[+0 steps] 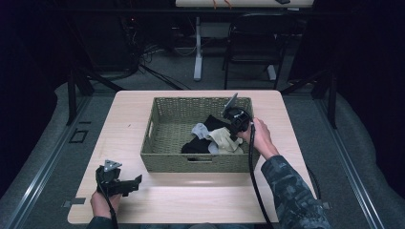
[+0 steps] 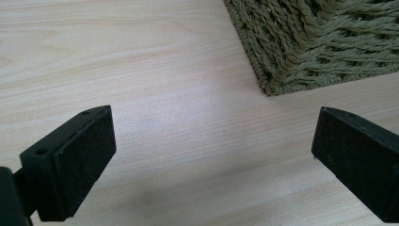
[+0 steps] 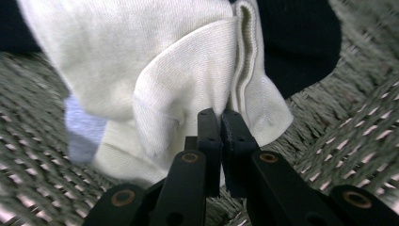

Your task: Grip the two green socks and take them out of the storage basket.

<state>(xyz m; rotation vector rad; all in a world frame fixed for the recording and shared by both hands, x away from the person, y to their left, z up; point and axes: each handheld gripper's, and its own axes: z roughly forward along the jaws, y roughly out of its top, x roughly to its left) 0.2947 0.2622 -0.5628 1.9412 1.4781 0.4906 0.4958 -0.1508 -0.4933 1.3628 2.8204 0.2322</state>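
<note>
My right gripper (image 3: 220, 117) is down inside the woven basket (image 1: 165, 157), its two black jaws pressed together with a fold of the cream sock (image 3: 155, 70) pinched between them. In the right gripper view the jaws meet just beside the sock's ribbed cuff, and the cream fabric bulges up and away from the tips. A black garment (image 3: 301, 42) lies behind the sock, against the basket's woven floor, and a bit of pale blue-grey cloth (image 3: 80, 127) pokes out from under the sock's other side. From the high view my right hand (image 1: 258, 136) reaches over the basket's right wall, the gripper (image 1: 236, 125) angled down into the small heap of clothes: the cream sock (image 1: 224, 140) on top at the basket's right half, black cloth (image 1: 196, 144) under it toward the near wall, and a light grey piece (image 1: 200, 130) nearer the basket's middle. The gripper's cable (image 1: 251, 167) trails back over the near wall and across the table (image 1: 191, 200).

My left gripper (image 2: 214, 146) has its jaws spread wide apart with nothing between them, just bare light wood. It sits on the table in my left hand (image 1: 102, 202), off the basket's near left corner (image 2: 277, 82), close to it but not touching. The grey three-cornered plate (image 1: 112, 165) on top faces up.
</note>
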